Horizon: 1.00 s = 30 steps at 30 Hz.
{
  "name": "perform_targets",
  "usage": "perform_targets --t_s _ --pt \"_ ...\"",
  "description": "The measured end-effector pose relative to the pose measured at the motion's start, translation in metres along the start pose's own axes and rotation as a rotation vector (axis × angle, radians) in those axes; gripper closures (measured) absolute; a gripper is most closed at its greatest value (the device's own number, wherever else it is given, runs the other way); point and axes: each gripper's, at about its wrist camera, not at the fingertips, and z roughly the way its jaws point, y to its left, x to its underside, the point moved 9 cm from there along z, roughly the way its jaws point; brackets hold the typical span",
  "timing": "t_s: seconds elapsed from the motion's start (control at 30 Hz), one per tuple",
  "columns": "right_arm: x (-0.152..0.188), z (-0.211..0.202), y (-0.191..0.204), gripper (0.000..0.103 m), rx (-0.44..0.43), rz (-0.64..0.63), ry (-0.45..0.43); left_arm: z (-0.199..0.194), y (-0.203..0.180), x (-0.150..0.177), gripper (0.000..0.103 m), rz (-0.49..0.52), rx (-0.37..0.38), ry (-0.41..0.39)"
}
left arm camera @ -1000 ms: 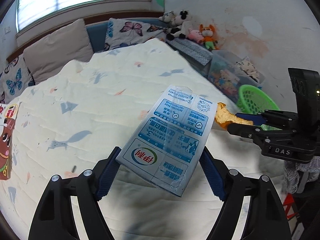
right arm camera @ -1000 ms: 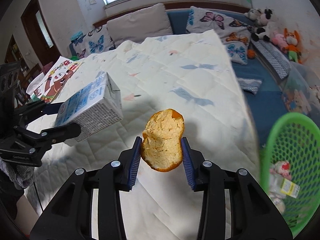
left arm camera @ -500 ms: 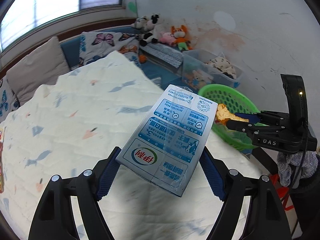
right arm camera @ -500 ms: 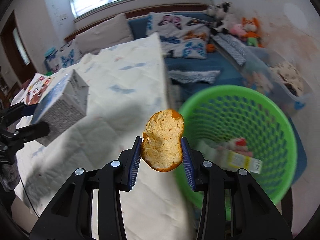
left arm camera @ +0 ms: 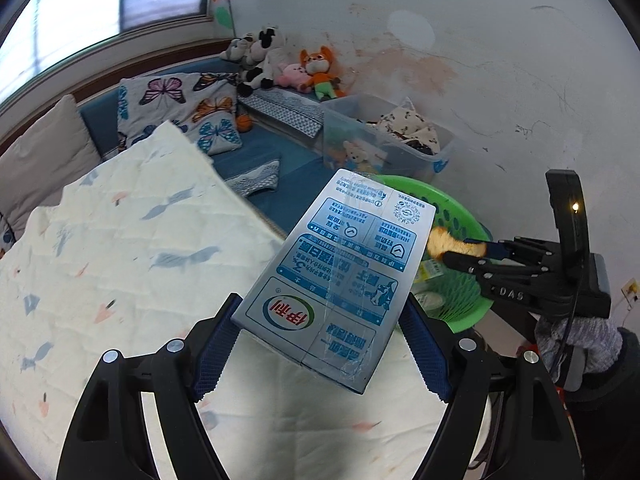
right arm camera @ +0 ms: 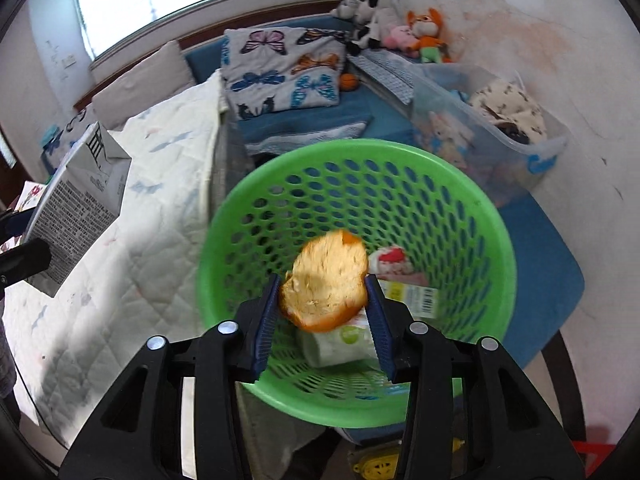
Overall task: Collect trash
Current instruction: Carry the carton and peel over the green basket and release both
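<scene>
My left gripper (left arm camera: 320,346) is shut on a grey and blue milk carton (left arm camera: 340,276) and holds it above the bed's edge; the carton also shows in the right wrist view (right arm camera: 76,208). My right gripper (right arm camera: 324,316) holds an orange peel (right arm camera: 326,284) directly over the green mesh basket (right arm camera: 472,204). The peel looks blurred and the pads stand slightly apart from it. The basket holds several wrappers. In the left wrist view the right gripper (left arm camera: 460,250) with the peel (left arm camera: 444,242) hovers over the basket (left arm camera: 460,208).
A cream quilt (left arm camera: 120,240) covers the bed at left. A clear storage bin (right arm camera: 500,120) stands behind the basket. Butterfly pillows (right arm camera: 280,68) and stuffed toys (right arm camera: 392,28) line the blue bench. A yellow object (right arm camera: 376,468) lies on the floor below.
Both grippers swung right from over the bed to the basket. The right gripper now sits above the basket, and its pads have parted slightly around the blurred peel.
</scene>
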Motion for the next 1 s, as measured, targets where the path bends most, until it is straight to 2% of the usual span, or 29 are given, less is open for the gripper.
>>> perform_targets --t_s 0.07,0.27,0.63,1.0 --pt "0.0 -0.003 -0.005 0.048 0.008 0.007 -0.007 0.008 -0.008 -0.006 0.027 0.005 0.004 0.005" --pt "0.001 -0.014 -0.018 0.041 0.02 0.026 -0.032 0.028 -0.029 -0.014 0.027 0.009 0.014 0.031" --pt "0.007 -0.027 -0.028 0.032 0.018 0.048 -0.048 0.065 -0.063 -0.016 0.027 0.016 0.027 0.078" --pt "0.012 -0.03 -0.031 0.029 0.013 0.053 -0.049 0.084 -0.075 -0.015 0.026 0.015 0.031 0.109"
